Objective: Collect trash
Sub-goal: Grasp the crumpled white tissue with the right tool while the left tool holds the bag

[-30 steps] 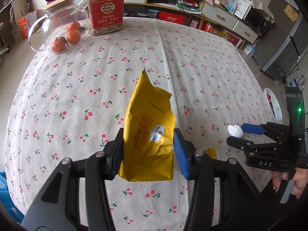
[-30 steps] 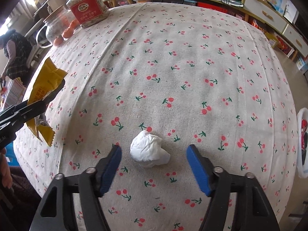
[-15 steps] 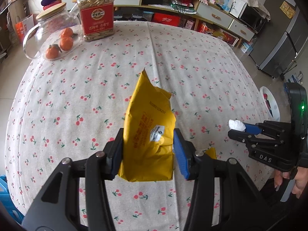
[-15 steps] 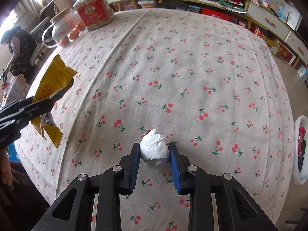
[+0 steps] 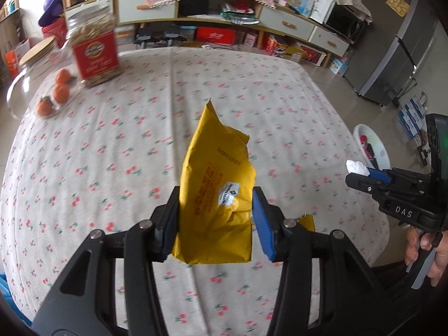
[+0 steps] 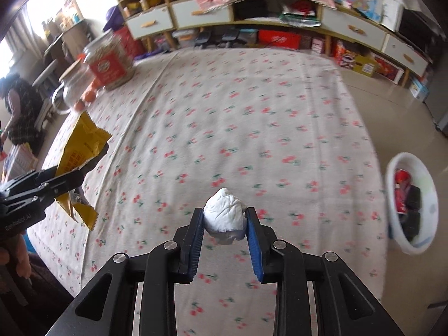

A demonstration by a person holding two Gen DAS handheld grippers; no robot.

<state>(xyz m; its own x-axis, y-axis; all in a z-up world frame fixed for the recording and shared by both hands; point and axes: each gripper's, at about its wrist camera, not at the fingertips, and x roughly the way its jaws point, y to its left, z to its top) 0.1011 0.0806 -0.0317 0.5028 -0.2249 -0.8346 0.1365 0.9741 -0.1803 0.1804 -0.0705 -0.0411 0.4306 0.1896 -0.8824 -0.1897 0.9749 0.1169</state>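
A second ago the white paper wad (image 6: 224,218) lay on the tablecloth (image 6: 224,117) between my right gripper (image 6: 224,224)'s wide-open fingers; now they pinch it at their tips, lifted clear of the cloth. My left gripper (image 5: 215,218) keeps its fingers clamped on the yellow snack bag (image 5: 217,193), which stands upright between them above the table. Both pieces are collected. The white bin (image 6: 410,204) sits on the floor, to the right of my right fingers, likely the next stop.
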